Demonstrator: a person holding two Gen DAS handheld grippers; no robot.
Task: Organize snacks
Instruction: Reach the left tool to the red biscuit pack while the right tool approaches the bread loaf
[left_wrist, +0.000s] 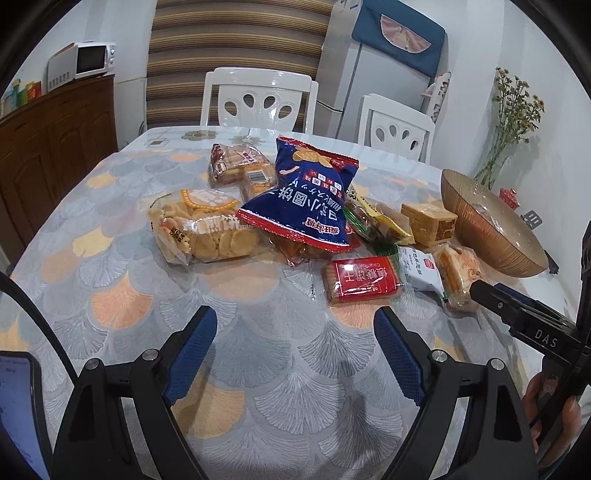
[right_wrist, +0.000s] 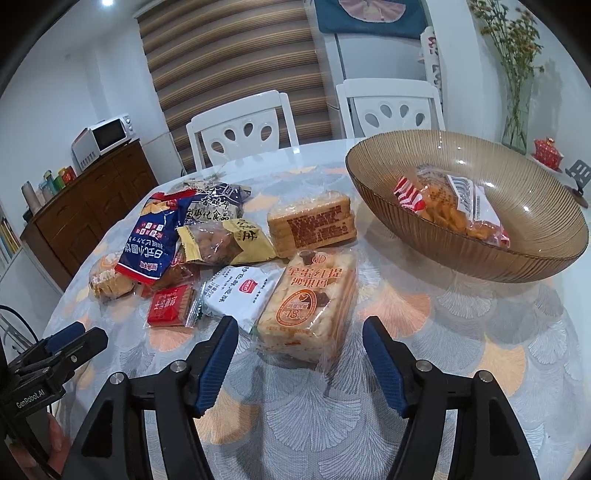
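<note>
I am holding both grippers low over the counter (right_wrist: 461, 332) with its fan-patterned cloth. The left gripper (left_wrist: 291, 332) is hovering with its jaws standing wide and nothing between them, short of a flat red biscuit packet (left_wrist: 360, 280). The right gripper (right_wrist: 299, 341) is sitting with its jaws apart around the near end of a clear-wrapped orange block of crisp cakes (right_wrist: 310, 306), the pads not pressing it. Beyond it, a tall blue crisp bag with red trim (right_wrist: 151, 240), a yellow nut pouch (right_wrist: 225, 240), a white sachet (right_wrist: 243, 295) and a tan wafer block (right_wrist: 312, 225) are lying clustered together. To the right, a ribbed amber glass bowl (right_wrist: 517, 266) is holding one red-and-white snack bag (right_wrist: 454, 206).
</note>
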